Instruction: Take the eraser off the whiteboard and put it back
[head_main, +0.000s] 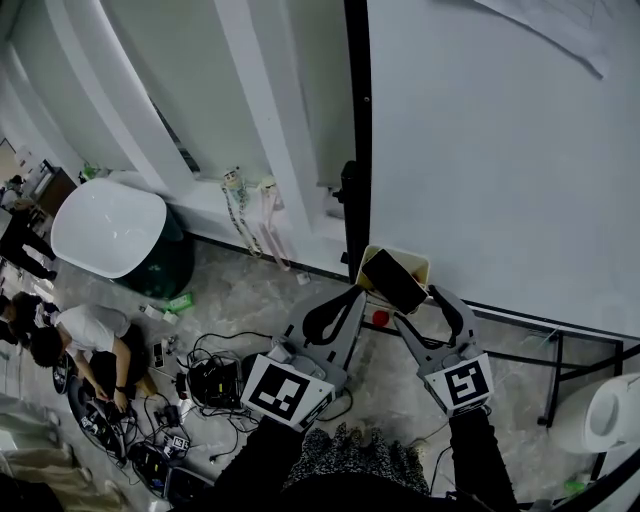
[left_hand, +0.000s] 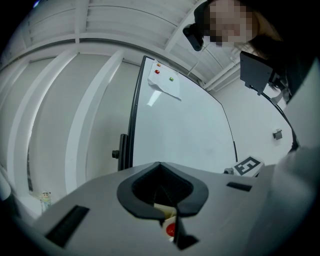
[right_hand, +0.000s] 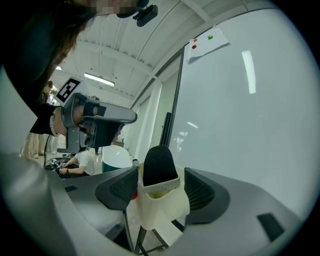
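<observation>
The whiteboard (head_main: 500, 150) fills the right half of the head view. Its black left edge (head_main: 356, 120) runs straight down the middle of the frame, and its face is bare apart from a sheet of paper (head_main: 550, 25) at the top right. Left of that edge are white wall panels, then open marbled floor (head_main: 270, 300) below them.

Further left the floor is crowded. There is a white tub on a dark green base (head_main: 110, 225), and at the lower left a crouching person (head_main: 90, 335) among a tangle of cables (head_main: 215, 380). The black bars of the board's stand (head_main: 560, 340) cross the lower right.

My left claw (head_main: 355, 293) is closed. Its tips meet with nothing between them, just left of the board's lower corner.

My right claw (head_main: 417, 305) has its jaws wide apart and grips nothing. It sits right of the left one, with clear space between the two.

A cream holder (head_main: 415, 262) sits at the board's bottom left corner. The black eraser (head_main: 393, 280) stands in it, just ahead of my right claw's tips. In the right gripper view the holder (right_hand: 160, 205) and eraser (right_hand: 159, 165) line up with the gap between my jaws. I cannot tell whether the left pad touches the holder's side.
</observation>
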